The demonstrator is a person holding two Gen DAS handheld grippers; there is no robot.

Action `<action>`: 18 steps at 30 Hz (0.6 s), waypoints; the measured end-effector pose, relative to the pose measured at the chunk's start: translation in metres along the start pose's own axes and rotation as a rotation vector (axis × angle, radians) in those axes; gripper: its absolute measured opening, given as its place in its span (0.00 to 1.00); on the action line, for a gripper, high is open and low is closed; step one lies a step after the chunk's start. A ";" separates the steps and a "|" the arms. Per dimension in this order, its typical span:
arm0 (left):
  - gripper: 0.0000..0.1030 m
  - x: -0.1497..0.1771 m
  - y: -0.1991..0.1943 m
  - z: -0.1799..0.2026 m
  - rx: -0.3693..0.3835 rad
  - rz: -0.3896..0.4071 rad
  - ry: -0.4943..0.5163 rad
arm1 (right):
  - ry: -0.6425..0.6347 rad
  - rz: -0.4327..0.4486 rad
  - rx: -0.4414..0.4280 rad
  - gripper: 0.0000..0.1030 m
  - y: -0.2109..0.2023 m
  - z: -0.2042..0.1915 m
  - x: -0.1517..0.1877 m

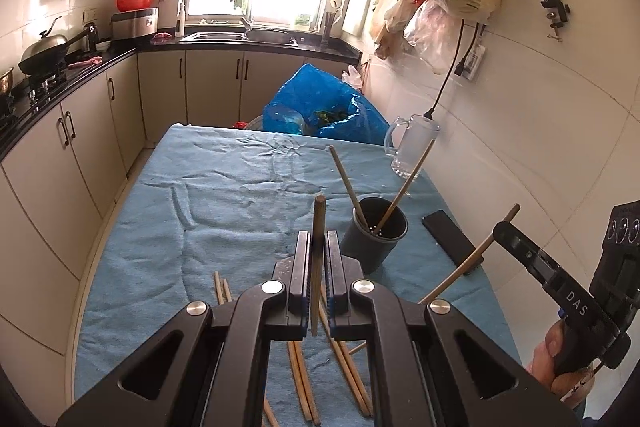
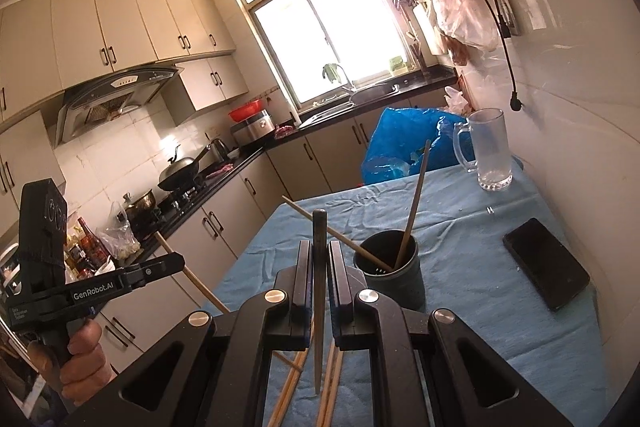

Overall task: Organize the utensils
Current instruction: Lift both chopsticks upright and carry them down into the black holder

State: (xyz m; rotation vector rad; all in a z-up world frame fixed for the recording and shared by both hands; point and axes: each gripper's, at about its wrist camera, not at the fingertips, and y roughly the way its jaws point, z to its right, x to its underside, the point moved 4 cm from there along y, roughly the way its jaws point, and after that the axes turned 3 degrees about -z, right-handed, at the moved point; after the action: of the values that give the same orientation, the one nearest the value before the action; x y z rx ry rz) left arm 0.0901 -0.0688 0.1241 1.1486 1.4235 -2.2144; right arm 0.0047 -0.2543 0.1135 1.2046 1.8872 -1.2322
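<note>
A small tiled kitchen, and a table under a blue cloth (image 1: 224,195) fills the middle of both views. On it stands a dark holder cup (image 1: 374,239) with two chopsticks already leaning inside; more loose chopsticks (image 1: 304,379) lie at the lower centre. The left gripper (image 1: 318,251) is clenched on one dark chopstick (image 1: 319,223), tilted down toward the cloth. The right gripper (image 2: 319,263) grips its own chopstick (image 2: 319,239) the same way, held flatter, with the cup just right of its jaws. I'd say each stick should be tipped upright and its lower end carried over the rim before letting go, one hand at a time, so the sticks don't cross.
</note>
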 end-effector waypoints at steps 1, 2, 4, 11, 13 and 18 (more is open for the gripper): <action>0.06 -0.001 0.000 0.002 0.000 0.000 0.004 | 0.000 0.003 0.003 0.08 -0.001 0.001 -0.001; 0.06 -0.003 0.000 0.004 0.001 0.001 0.007 | 0.001 0.007 0.007 0.08 -0.003 0.002 -0.003; 0.06 -0.006 -0.001 0.009 0.006 0.003 0.016 | 0.001 0.014 0.013 0.08 -0.005 0.003 -0.006; 0.06 -0.022 -0.003 0.027 0.021 0.010 0.052 | 0.001 0.066 0.035 0.08 -0.020 0.008 -0.025; 0.06 -0.028 -0.003 0.033 0.029 0.012 0.059 | 0.003 0.076 0.037 0.08 -0.023 0.010 -0.031; 0.06 -0.049 -0.008 0.049 0.051 0.030 0.079 | -0.005 0.127 0.057 0.08 -0.034 0.012 -0.053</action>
State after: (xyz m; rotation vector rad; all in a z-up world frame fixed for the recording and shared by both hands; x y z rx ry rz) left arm 0.0939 -0.1163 0.1755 1.2786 1.3778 -2.2199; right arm -0.0039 -0.2907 0.1652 1.3287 1.7539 -1.2257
